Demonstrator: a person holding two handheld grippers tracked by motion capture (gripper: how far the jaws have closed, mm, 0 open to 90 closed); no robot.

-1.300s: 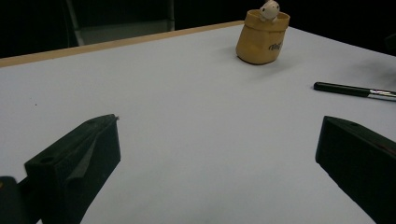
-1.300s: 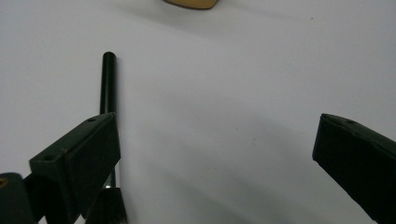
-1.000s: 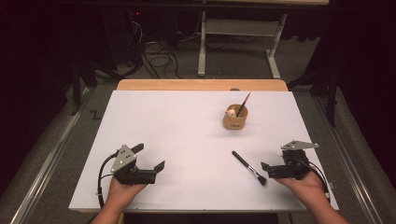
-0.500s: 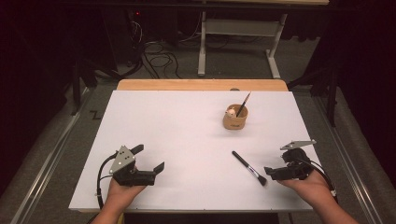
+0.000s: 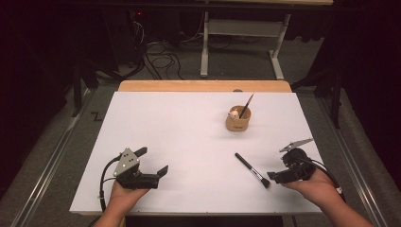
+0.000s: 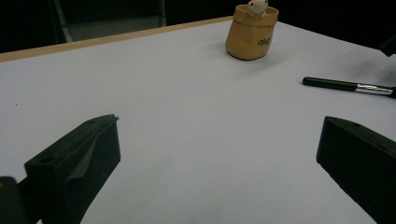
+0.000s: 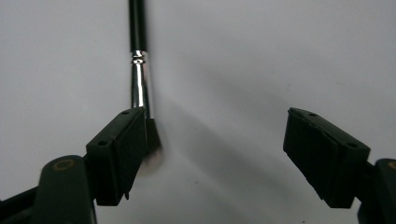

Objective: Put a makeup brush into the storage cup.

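Note:
A black brush (image 5: 252, 169) with a silver ferrule (image 7: 139, 83) lies on the white table top (image 5: 179, 137), right of centre. My right gripper (image 5: 278, 169) is low at its bristle end. In the right gripper view, my right gripper (image 7: 215, 126) is open and the dark bristles sit just inside the left jaw, with a wide gap to the other jaw. Its jaws have just been closing, without pressing on the brush. My left gripper (image 5: 152, 161) rests open near the front left; my left gripper (image 6: 219, 130) has only bare table between its jaws.
A tan cup (image 5: 239, 119) holding a second brush and a small white figure stands behind the lying brush; the tan cup (image 6: 251, 32) appears far off in the left gripper view. A wooden strip (image 5: 203, 86) edges the back of the table. Cables and a metal frame are on the floor beyond.
The right gripper has tipped down and edged toward the brush's bristle end, its jaws narrower than before. The left gripper, the brush and the cup have not moved.

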